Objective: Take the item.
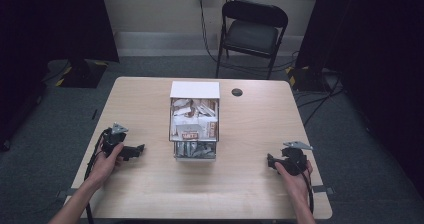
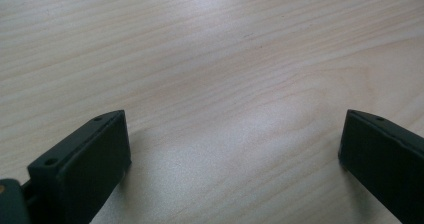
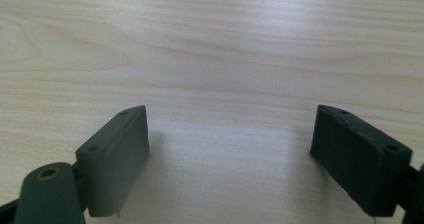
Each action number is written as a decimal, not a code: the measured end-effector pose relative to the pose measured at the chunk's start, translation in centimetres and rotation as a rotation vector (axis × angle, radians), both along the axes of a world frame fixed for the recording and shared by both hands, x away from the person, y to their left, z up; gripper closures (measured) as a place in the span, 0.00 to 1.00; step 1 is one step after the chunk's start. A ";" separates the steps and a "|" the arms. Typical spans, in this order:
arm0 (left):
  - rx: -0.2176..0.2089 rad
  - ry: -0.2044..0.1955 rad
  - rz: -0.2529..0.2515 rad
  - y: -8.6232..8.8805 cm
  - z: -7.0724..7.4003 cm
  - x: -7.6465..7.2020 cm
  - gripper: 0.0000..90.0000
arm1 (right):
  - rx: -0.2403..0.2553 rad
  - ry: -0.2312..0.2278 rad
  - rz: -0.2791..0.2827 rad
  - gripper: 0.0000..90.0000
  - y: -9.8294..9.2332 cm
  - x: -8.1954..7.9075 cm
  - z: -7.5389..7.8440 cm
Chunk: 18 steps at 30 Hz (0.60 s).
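A white box [image 1: 194,90] stands in the middle of the light wooden table [image 1: 150,184]; its open side faces the person and shows it packed with several small packets [image 1: 194,124]. My left gripper [image 1: 140,148] rests on the table to the left of the box, held by a hand, jaws pointing toward the box. My right gripper [image 1: 269,161] rests to the box's right, pointing left. In the left gripper view the left gripper [image 2: 232,139] stands wide open over bare wood. The right gripper [image 3: 230,134] in its own view is open too, nothing between its pads.
A black folding chair [image 1: 252,31] stands behind the table. A small dark round hole [image 1: 237,92] marks the tabletop at the back right of the box. Dark curtains and cables lie on the grey floor around the table.
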<state>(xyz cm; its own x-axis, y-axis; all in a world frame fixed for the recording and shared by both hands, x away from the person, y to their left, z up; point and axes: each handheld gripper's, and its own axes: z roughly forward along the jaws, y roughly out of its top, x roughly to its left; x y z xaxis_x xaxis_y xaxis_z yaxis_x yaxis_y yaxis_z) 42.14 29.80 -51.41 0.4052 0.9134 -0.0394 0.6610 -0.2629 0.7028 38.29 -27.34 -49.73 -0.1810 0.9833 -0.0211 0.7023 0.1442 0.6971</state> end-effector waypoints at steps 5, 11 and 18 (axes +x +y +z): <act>0.000 0.000 -0.001 0.0 0.0 0.0 0.00 | 0.014 -0.006 0.001 0.20 0.1 0.0 0.4; 0.000 0.000 0.000 0.0 0.0 0.0 0.00 | 0.013 -0.019 0.013 0.24 0.6 0.0 1.0; -0.001 0.000 0.000 0.0 0.0 0.0 0.00 | 0.026 -0.032 0.041 0.31 0.9 -0.2 1.8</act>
<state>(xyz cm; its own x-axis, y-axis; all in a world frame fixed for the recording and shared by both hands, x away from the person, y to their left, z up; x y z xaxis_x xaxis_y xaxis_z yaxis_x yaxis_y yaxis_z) 42.14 29.81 -51.41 0.4055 0.9132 -0.0398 0.6607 -0.2627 0.7032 38.07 -26.39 -47.96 -0.2210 0.9753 -0.0019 0.6734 0.1540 0.7231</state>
